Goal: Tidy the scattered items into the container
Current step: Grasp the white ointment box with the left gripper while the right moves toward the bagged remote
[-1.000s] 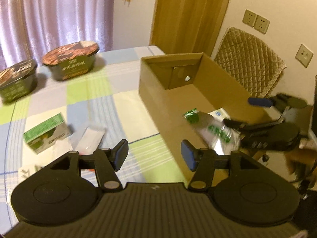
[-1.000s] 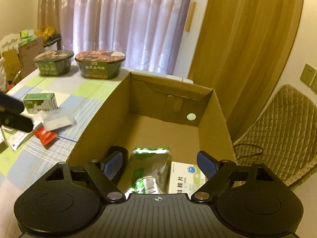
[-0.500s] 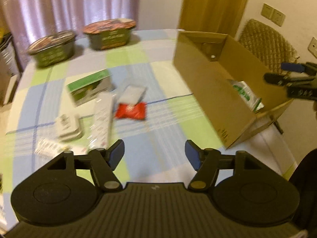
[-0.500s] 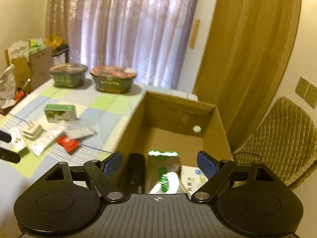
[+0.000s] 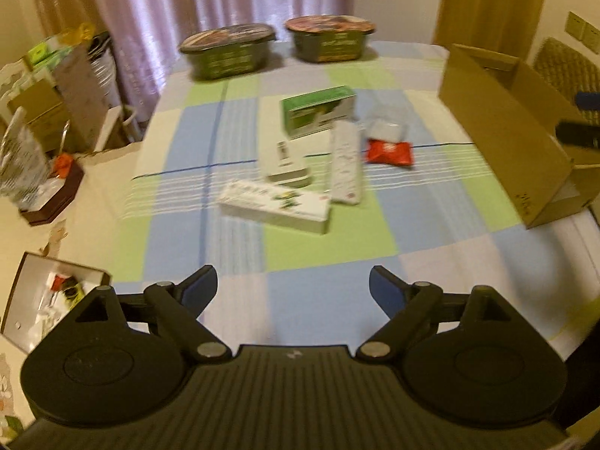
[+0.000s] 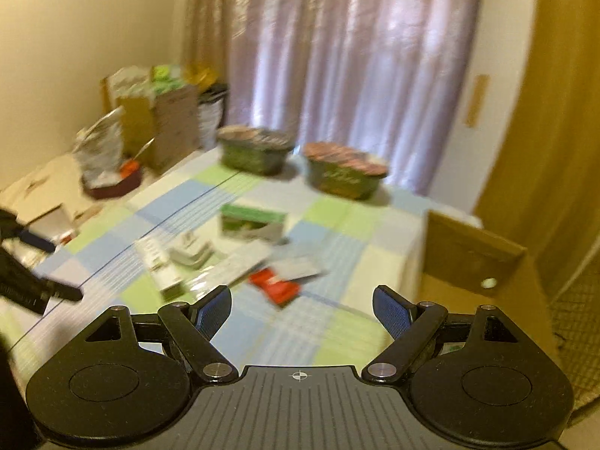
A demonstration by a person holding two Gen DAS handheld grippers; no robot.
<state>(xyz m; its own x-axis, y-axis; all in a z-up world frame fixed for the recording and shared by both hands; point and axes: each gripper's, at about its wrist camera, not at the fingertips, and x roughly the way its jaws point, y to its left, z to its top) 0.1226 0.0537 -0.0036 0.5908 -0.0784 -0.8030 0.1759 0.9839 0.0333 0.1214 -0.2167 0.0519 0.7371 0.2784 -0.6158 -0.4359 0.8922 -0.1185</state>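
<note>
Left gripper: jaws spread wide, nothing between them, held above the near edge of the table, which is covered in a blue, green and white check cloth. Right gripper: jaws likewise spread wide and empty, held over the table's near right part, beside the box.

Scattered items lie in a loose cluster around the middle of the table. Nearest the left gripper is a long white carton with green print, lying flat. Just behind it sit a white plug adapter and a long white packet, side by side. A red sachet lies just right of the long packet, with a clear packet touching its far side. A green-and-white box stands behind the group.

The container, an open cardboard box, sits at the right edge of the table, apart from the cluster. Its contents are not visible in either view.

Two lidded instant-noodle bowls stand side by side at the far edge. The right wrist view is motion-blurred.
</note>
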